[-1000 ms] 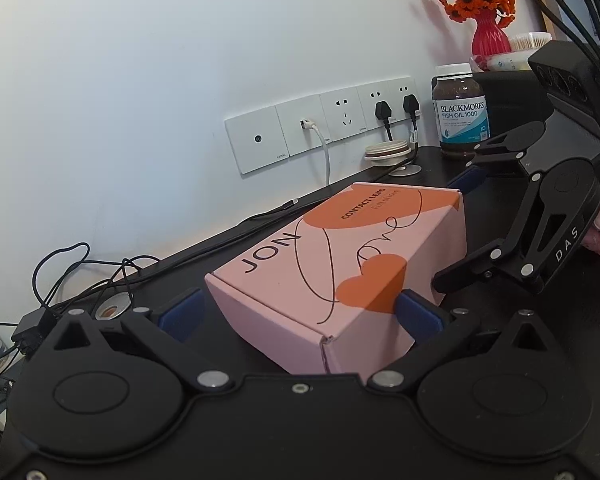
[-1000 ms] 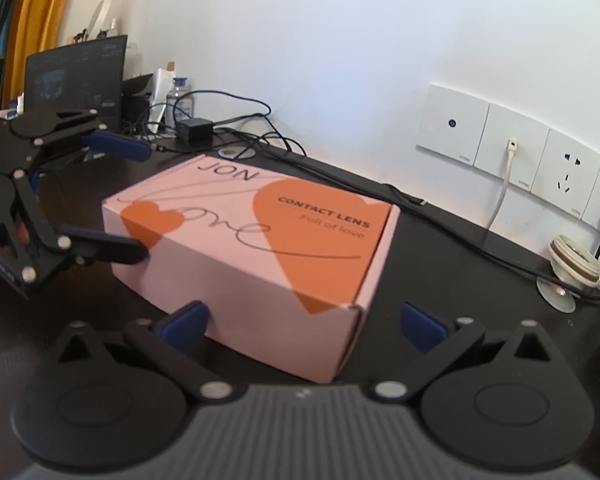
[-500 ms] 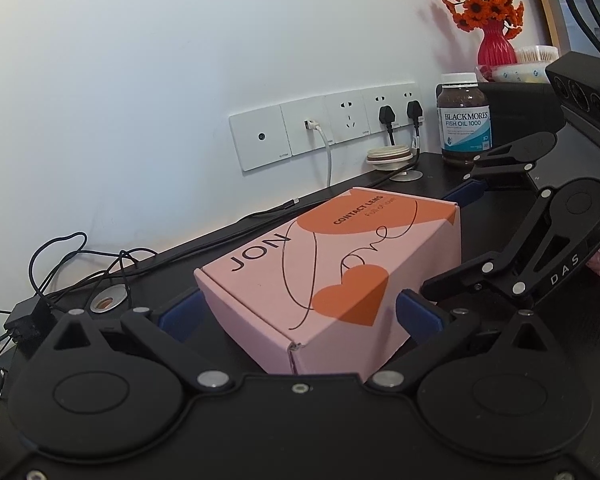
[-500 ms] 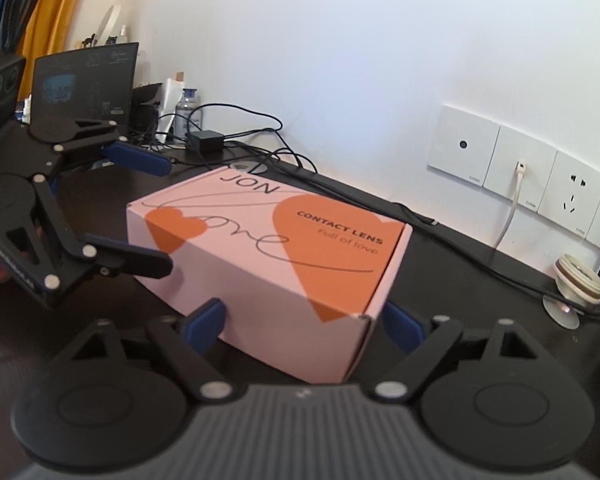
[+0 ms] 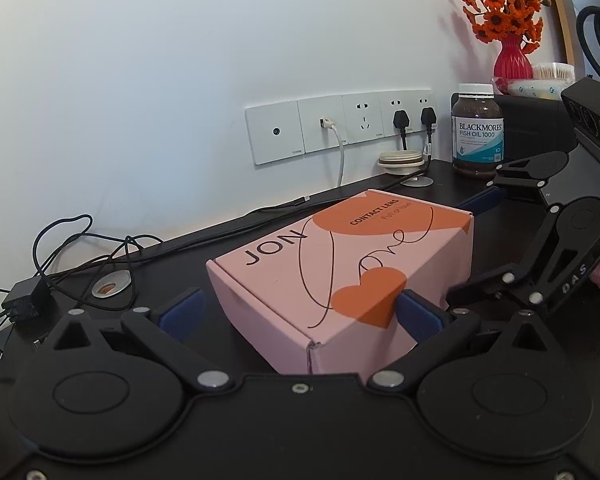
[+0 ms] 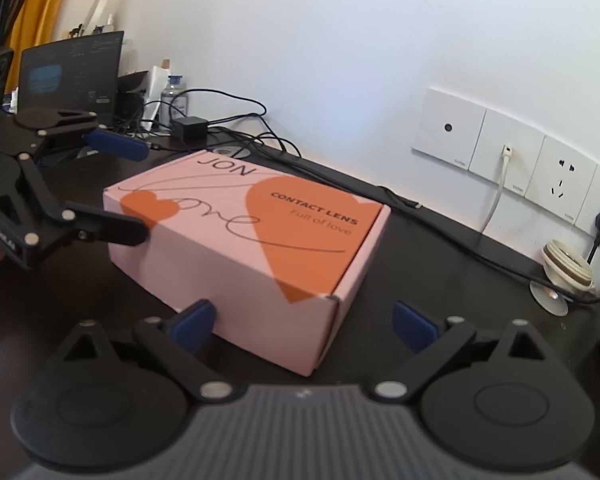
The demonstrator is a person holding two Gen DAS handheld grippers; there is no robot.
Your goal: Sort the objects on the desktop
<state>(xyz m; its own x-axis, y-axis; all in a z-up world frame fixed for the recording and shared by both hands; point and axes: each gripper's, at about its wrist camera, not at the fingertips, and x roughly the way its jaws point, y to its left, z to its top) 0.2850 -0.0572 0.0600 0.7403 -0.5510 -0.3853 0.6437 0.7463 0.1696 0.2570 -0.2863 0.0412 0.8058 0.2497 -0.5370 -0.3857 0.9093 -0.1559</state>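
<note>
only left view: fish oil bottle | only right view: laptop | both hand-held grippers spread around pink box

White wall sockets at frame centre; red vase of orange flowers upper right; possibly a laptop upper left.

The black tabletop carries a pink box mid-surface, and along its wall edge cables (tangled) and a fish-oil bottle.
</note>
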